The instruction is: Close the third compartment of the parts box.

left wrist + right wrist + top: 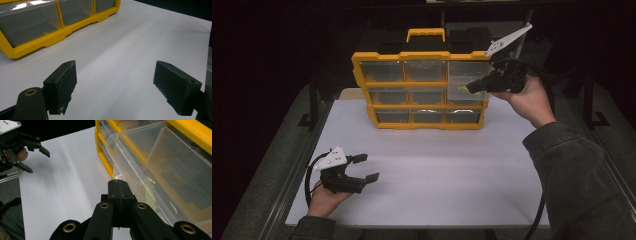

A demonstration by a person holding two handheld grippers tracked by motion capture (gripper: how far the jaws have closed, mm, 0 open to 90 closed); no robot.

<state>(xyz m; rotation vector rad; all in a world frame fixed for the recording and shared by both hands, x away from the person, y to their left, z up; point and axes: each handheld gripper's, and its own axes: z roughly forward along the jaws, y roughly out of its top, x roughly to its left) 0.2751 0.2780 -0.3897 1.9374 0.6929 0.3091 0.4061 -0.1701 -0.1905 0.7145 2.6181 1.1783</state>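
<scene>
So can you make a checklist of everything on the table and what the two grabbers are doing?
Surface: white table, bare in front of the box.
Job's things: yellow box of clear drawers stands at the far side, black handle up; one right-side drawer is pulled out.
Clutter: nothing seen.
Grippers: left gripper open, low over the near left of the table, holding nothing. Right gripper shut on the drawer's front rim.
Cables: a black cable loops by the left gripper; another hangs by the right sleeve.
Surroundings: dark; grey floor, black frame legs beside the table.
</scene>
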